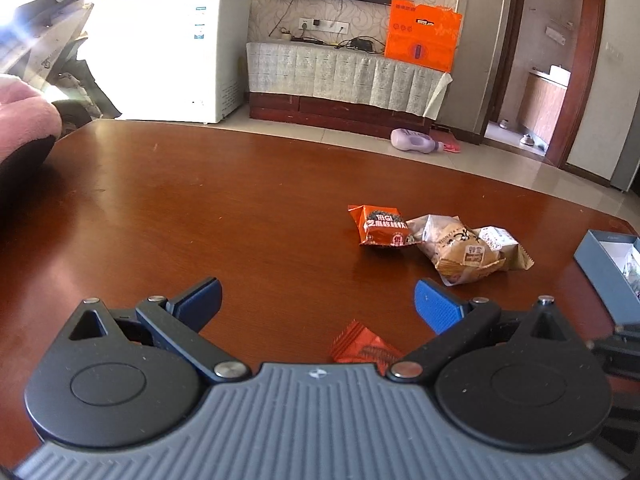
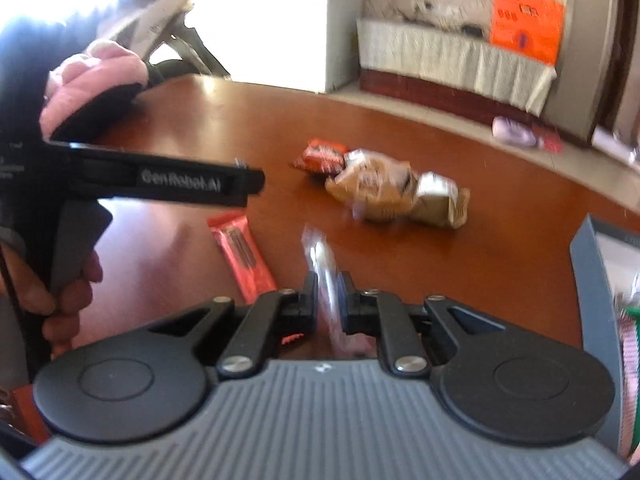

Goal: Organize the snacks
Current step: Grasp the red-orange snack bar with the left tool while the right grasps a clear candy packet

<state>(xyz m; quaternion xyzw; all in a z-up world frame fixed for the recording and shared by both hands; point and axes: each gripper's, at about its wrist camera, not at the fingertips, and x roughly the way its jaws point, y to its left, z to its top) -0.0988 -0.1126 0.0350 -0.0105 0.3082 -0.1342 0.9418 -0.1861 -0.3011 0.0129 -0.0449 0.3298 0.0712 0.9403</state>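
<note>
My left gripper point(image 1: 318, 298) is open and empty above the brown table point(image 1: 200, 208), its blue pads wide apart. An orange-red snack bar point(image 1: 362, 346) lies just under it, also seen in the right wrist view point(image 2: 240, 254). Ahead lie an orange snack packet point(image 1: 382, 226), a tan wrapped pastry point(image 1: 460, 254) and a smaller white-and-tan packet point(image 1: 502, 246). My right gripper point(image 2: 328, 280) is shut on a clear-wrapped snack point(image 2: 320, 264), held above the table left of a grey-blue box point(image 2: 596, 276). The same pile shows blurred in the right wrist view point(image 2: 384, 188).
The grey-blue box point(image 1: 608, 266) stands open at the table's right edge with some packets inside. The left hand-held gripper's body point(image 2: 160, 180) and a pink-sleeved arm point(image 2: 92, 88) fill the left of the right wrist view. A white freezer point(image 1: 176, 52) and TV cabinet point(image 1: 340, 80) stand beyond.
</note>
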